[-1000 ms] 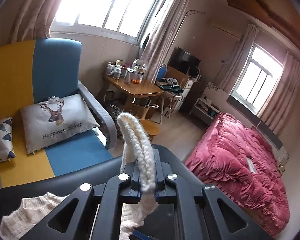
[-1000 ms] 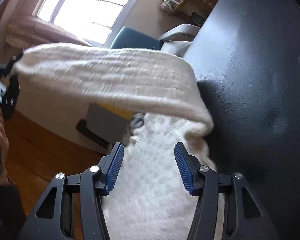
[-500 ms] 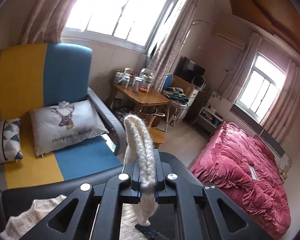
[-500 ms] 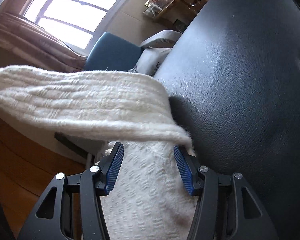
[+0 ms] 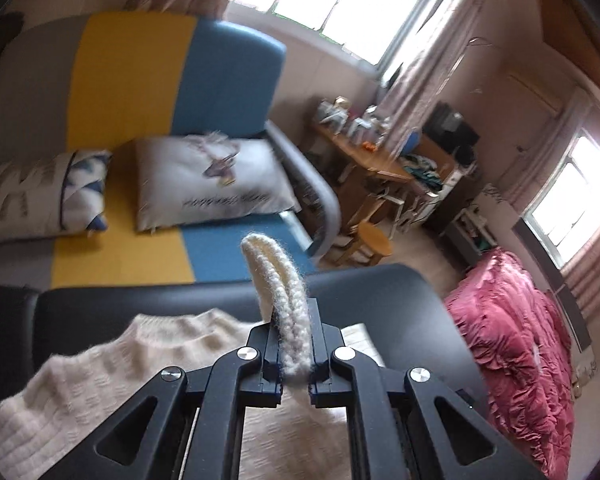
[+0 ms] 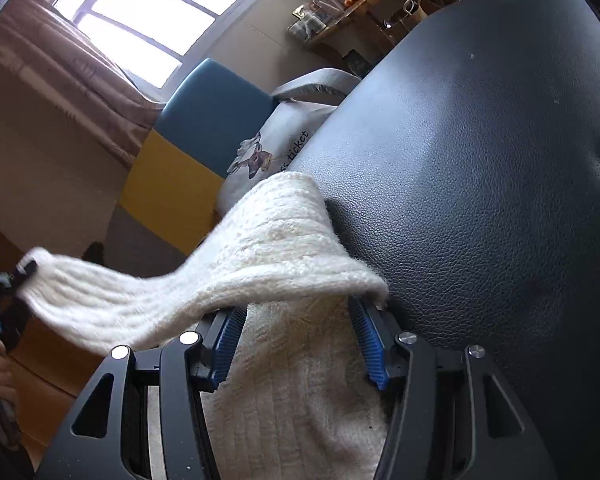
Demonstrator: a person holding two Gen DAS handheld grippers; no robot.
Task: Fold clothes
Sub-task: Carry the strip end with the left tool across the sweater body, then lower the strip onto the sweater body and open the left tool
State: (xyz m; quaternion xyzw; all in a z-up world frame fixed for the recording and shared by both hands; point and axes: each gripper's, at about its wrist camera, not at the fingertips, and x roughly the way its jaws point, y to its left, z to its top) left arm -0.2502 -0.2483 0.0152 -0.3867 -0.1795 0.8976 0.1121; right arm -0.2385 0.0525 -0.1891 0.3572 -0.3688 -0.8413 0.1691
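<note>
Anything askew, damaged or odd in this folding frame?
Nothing damaged or spilled. The white knit sweater lies on the black padded surface, one strip lifted mid-fold by the left gripper, shut on its ribbed edge. The right gripper is open over the body. Left view is motion-blurred.

Both wrist views close above the black cushion (image 5: pixel 400 300), facing perhaps the same sofa (image 6: pixel 216 116).

My left gripper (image 5: pixel 290 354) now sits lower over the black surface (image 5: pixel 400 304), sweater (image 5: pixel 100 380) filling more of its view. The lifted knit band (image 6: pixel 220 280) sags lower, draping across my right gripper (image 6: pixel 296 340).
</note>
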